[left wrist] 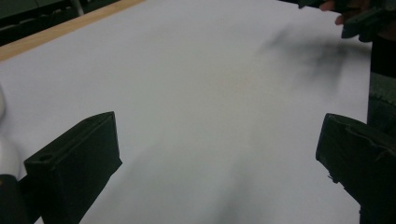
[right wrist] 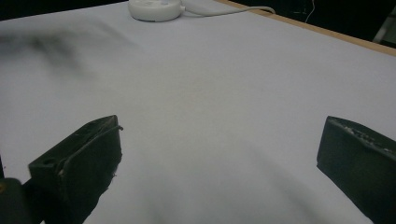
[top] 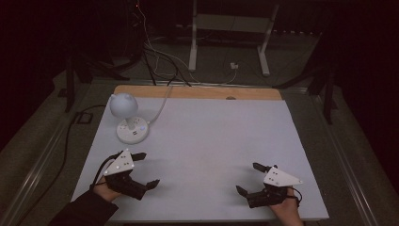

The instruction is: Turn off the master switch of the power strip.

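A white desk lamp (top: 128, 118) with a round head and a round base stands at the far left of the white table top (top: 207, 136); its base (right wrist: 155, 9) appears in the right gripper view. My left gripper (top: 147, 168) is at the near left, just in front of the lamp, jaws wide apart and empty (left wrist: 219, 154). At the near right my right gripper (top: 248, 178) is likewise open with nothing between its jaws (right wrist: 219, 154). Each gripper is held by a hand coming in from the near edge.
The lamp's white cable (top: 162, 104) runs off the far edge over a wooden strip (top: 197, 92). Beyond the table, cables and the white legs of a stand (top: 193, 42) are on a dark floor. A black cable (top: 70, 127) runs along the table's left side.
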`<state>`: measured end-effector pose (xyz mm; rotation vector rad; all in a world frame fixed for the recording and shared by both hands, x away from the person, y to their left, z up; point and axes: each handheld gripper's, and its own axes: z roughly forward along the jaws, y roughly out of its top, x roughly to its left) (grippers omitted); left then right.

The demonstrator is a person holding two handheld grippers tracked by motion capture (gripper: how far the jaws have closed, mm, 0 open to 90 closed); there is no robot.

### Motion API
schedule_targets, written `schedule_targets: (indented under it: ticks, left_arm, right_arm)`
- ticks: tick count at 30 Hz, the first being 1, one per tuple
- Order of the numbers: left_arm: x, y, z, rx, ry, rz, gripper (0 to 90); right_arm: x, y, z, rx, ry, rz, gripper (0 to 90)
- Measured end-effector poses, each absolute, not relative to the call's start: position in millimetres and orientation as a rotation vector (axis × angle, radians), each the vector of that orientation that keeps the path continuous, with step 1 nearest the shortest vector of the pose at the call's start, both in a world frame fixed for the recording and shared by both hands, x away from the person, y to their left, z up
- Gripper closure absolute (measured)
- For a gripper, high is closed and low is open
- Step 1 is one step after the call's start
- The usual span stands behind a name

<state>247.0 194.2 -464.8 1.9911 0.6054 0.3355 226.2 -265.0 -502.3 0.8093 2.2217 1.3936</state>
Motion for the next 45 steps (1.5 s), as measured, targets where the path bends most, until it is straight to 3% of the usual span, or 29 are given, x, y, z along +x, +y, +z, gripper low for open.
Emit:
schedule_targets:
  ticks: [23,45]
  left_arm:
    - [289,194,-452,1.916,0.814,0.500,0.2]
    - [333,192,-469,1.875,1.061,0.640,3.1]
  right_arm:
    - [227,-266,-502,0.813,2.216,1.409,0.0]
    - [227,-267,-502,0.824,2.210,1.420,0.0]
